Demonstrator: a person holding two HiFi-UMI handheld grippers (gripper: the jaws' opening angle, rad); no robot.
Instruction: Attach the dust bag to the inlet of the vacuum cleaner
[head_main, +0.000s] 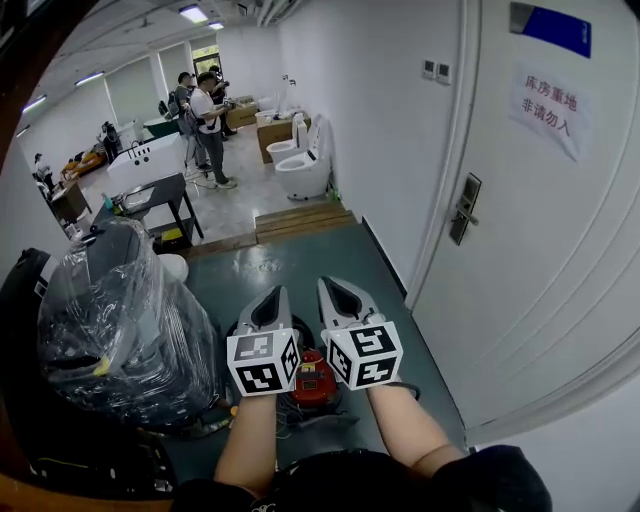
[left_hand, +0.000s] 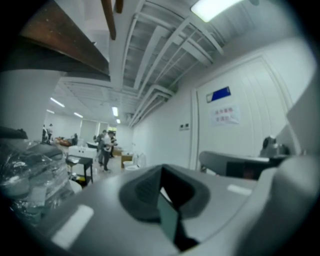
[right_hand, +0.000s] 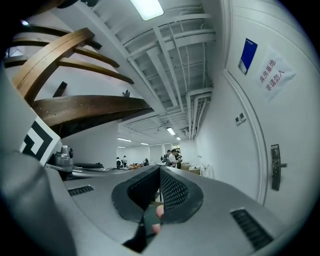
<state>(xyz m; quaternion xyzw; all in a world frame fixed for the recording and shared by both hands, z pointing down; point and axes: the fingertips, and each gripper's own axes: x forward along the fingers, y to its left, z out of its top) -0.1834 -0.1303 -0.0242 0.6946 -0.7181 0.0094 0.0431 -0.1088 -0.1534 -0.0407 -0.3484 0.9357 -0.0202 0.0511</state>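
Below the left gripper and right gripper, held level side by side, the red vacuum cleaner sits on the floor. It is mostly hidden behind their marker cubes, and its inlet cannot be made out. Both grippers are closed tight on nothing. Left of them stands a plastic-wrapped bulk, its contents unclear.

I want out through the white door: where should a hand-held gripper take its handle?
Probably the lever, which juts level from its upright plate toward the door's middle: come square to the door, jaws above and below the lever's free end.
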